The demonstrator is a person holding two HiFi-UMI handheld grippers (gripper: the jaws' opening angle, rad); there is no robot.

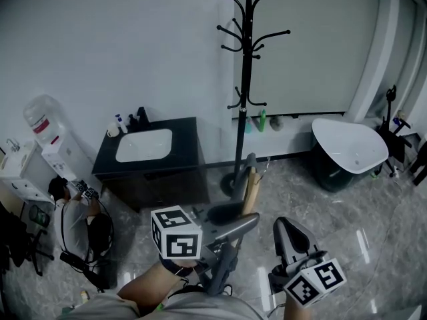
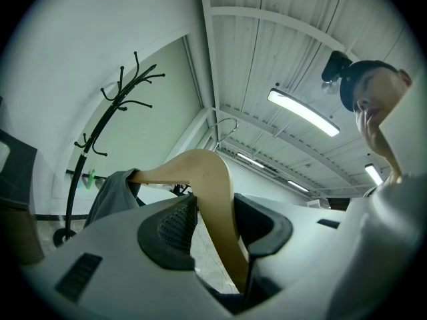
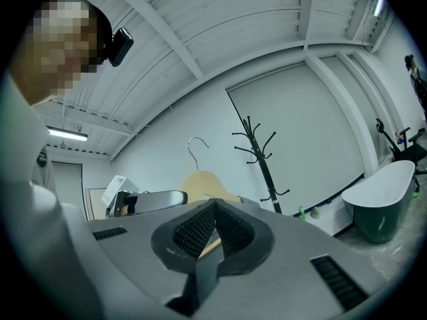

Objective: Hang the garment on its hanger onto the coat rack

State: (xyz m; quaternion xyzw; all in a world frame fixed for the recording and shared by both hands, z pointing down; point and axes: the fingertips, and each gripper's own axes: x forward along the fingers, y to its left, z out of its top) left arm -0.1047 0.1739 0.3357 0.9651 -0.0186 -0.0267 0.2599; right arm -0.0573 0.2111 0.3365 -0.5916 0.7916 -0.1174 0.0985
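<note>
The black coat rack [image 1: 246, 79] stands against the far wall, also seen in the left gripper view [image 2: 99, 133] and the right gripper view [image 3: 261, 157]. My left gripper [image 1: 248, 213] is shut on the wooden hanger [image 1: 251, 187], well short of the rack. Between its pads the wood [image 2: 215, 192] curves up to a metal hook [image 2: 225, 127]. The grey garment [image 2: 110, 193] drapes off the hanger's far end and hangs under the gripper [image 1: 224, 267]. My right gripper [image 1: 285, 227] sits to the right, shut and empty, its tips [image 3: 212, 209] meeting; the hanger [image 3: 203, 182] shows beyond them.
A black vanity with a white sink [image 1: 144, 145] stands left of the rack. A white bathtub [image 1: 349, 145] is at the right. A water dispenser [image 1: 44, 124] and a person sitting on the floor [image 1: 77, 220] are at the left. Bottles [image 1: 256, 122] line the wall base.
</note>
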